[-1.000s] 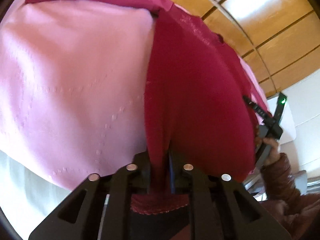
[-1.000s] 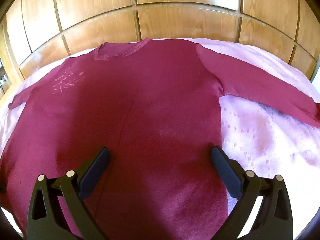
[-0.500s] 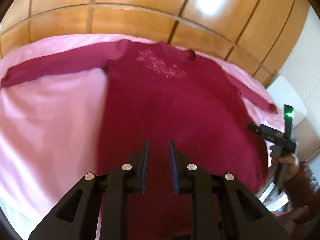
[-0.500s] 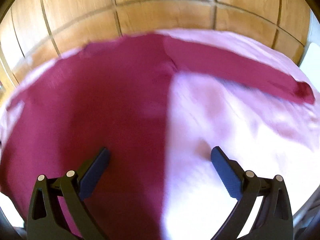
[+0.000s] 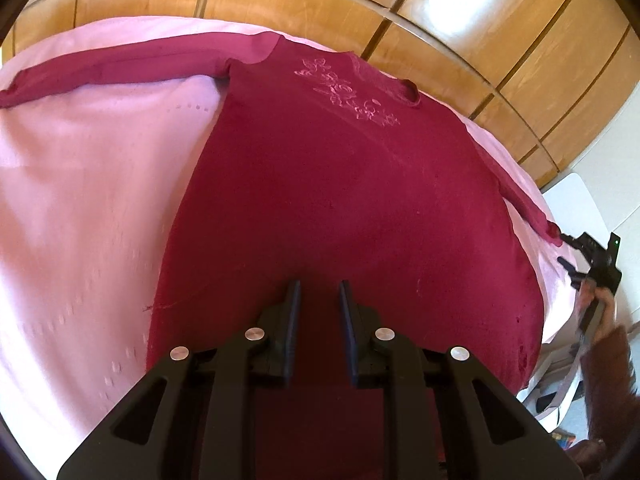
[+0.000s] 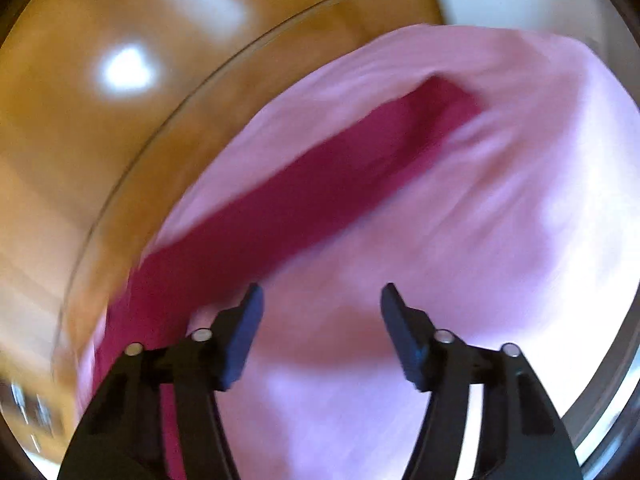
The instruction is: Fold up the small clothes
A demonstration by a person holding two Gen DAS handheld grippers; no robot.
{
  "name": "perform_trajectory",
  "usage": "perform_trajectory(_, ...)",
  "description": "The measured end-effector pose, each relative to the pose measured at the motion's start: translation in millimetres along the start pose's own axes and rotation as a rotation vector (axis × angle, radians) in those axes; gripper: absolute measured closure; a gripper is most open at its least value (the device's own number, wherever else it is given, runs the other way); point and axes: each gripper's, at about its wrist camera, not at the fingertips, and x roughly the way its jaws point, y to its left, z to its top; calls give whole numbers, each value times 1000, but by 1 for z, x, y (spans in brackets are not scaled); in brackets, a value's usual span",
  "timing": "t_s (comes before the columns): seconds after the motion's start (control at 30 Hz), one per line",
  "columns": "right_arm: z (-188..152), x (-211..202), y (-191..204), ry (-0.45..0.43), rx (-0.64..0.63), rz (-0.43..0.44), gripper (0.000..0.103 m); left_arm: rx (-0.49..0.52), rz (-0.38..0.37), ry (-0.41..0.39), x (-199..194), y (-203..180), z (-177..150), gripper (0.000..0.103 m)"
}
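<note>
A dark red long-sleeved shirt (image 5: 340, 184) with pale embroidery on the chest lies flat on a pink bedspread (image 5: 88, 200), both sleeves spread out. My left gripper (image 5: 319, 284) hovers over the hem with a narrow gap between its jaws; they are opening and nothing is between them. In the left wrist view my right gripper (image 5: 563, 249) sits just off the right sleeve's cuff, held by a hand. In the blurred right wrist view the sleeve (image 6: 320, 184) runs diagonally ahead of my right gripper (image 6: 322, 290), whose jaws are closing over bare bedspread (image 6: 480, 240).
A wooden panelled wall (image 5: 480, 40) rises behind the bed. White furniture (image 5: 580, 200) stands past the bed's right edge. A person's hand in a brown sleeve (image 5: 612, 360) holds the right gripper there.
My left gripper let go of the shirt's hem and drew back, so the whole shirt now shows. My right gripper swung from the shirt's body to the right sleeve, rolled, and its jaws narrowed.
</note>
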Motion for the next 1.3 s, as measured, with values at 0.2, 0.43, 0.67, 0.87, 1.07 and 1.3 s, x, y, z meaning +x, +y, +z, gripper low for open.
perform_trajectory(0.2,65,30,-49,-34,194,-86,52,6,6,6,1,-8,6,71)
perform_trajectory(0.43,104,62,-66,-3,184,-177,96,-2,25,24,0,-9,8,71)
perform_trajectory(0.67,112,38,23,-36,-55,-29,97,9,-26,8,-3,-16,23,71)
perform_trajectory(0.87,77,34,151,13,-255,202,97,9,-77,-27,-8,-21,40,71)
perform_trajectory(1.07,-14,74,286,162,-454,361,97,-35,-125,-55,-12,-14,58,71)
perform_trajectory(1.3,-137,115,385,354,-638,441,97,-97,-157,-69,-6,-1,78,71)
